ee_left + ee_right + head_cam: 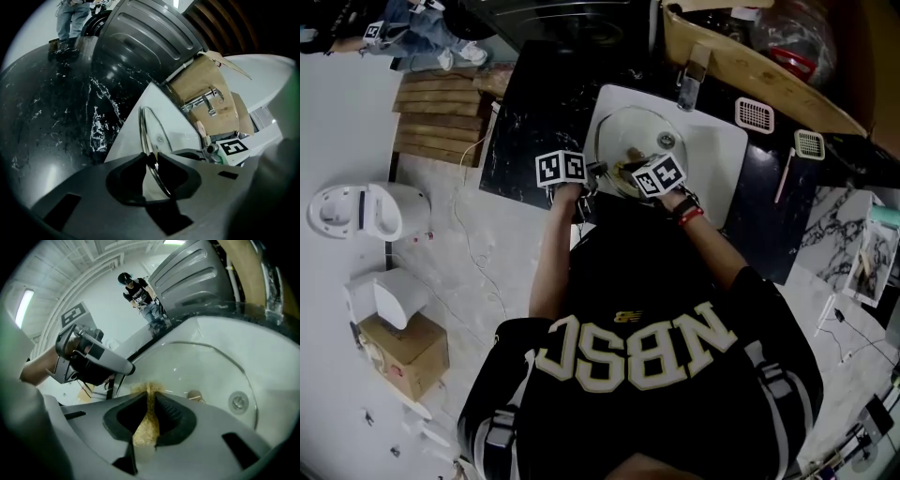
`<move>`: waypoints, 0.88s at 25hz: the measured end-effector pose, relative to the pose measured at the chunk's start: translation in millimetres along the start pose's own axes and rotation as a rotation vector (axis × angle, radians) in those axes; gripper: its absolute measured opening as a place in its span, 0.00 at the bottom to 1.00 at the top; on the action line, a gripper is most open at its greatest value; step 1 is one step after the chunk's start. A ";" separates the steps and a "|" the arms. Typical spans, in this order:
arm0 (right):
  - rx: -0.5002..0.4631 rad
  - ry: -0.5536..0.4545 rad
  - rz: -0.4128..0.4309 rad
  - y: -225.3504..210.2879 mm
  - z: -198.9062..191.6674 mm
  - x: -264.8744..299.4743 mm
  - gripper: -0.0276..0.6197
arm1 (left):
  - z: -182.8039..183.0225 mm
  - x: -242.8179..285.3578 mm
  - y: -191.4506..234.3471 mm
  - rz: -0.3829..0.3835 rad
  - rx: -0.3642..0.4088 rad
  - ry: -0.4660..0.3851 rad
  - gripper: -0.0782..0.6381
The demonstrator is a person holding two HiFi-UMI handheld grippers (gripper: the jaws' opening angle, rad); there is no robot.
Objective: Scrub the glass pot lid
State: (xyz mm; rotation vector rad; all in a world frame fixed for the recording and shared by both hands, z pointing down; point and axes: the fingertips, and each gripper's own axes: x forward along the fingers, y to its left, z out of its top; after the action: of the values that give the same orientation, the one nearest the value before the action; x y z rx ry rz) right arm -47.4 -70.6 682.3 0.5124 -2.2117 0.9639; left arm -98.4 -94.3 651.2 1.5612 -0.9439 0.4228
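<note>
Left claw clamps the rim of the glass pot lid.

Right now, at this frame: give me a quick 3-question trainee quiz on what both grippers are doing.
1. Multiple choice: the left gripper is clamped on A) the glass lid at its rim, B) a cup, C) nothing.
2. True or false: the right gripper is empty.
3. Short answer: over what fixture is the glass lid held?
Key: 1 A. 2 False: it pinches a yellow-brown scrub pad. 3 The white sink.
</note>
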 end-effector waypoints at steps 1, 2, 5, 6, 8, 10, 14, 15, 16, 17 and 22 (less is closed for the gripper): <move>0.014 -0.024 -0.004 -2.9 6.2 3.2 0.14 | 0.0 -0.1 0.1 0.002 0.000 0.002 0.24; 0.033 -0.046 -0.007 -6.0 12.3 6.3 0.14 | 0.0 -0.3 0.3 0.004 0.000 0.004 0.24; 0.085 -0.098 -0.018 -17.1 30.7 15.3 0.14 | -0.4 -0.2 0.5 0.009 0.001 0.007 0.24; 0.101 -0.110 -0.023 -21.5 36.6 18.0 0.14 | -0.6 0.2 0.4 0.012 0.001 0.008 0.24; 0.119 -0.130 -0.035 -30.5 46.9 23.1 0.14 | -1.5 1.0 0.6 0.021 0.002 0.013 0.24; 0.112 -0.146 -0.054 -39.6 56.5 28.0 0.14 | -2.3 0.8 1.4 0.031 0.000 0.017 0.24; 0.053 -0.156 -0.129 -64.9 71.0 37.4 0.14 | -1.7 0.9 2.4 0.037 -0.015 0.020 0.24; 0.032 -0.154 -0.154 -72.4 74.0 39.5 0.14 | -1.1 0.8 2.3 0.035 -0.020 0.019 0.24; 0.006 -0.150 -0.180 -79.6 76.6 41.2 0.14 | -0.7 0.4 2.3 0.033 -0.024 0.017 0.24; -0.026 -0.144 -0.208 -86.7 78.9 42.4 0.14 | -0.6 0.0 2.6 0.033 -0.028 0.017 0.24; -0.108 -0.089 -0.342 -131.5 67.2 42.9 0.14 | -3.3 0.7 3.8 0.034 -0.034 0.021 0.24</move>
State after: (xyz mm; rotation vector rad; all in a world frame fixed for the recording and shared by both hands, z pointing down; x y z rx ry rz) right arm -29.8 -210.7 743.3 0.8630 -2.1456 0.6499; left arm -100.1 -91.3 654.9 1.5096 -0.9579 0.4437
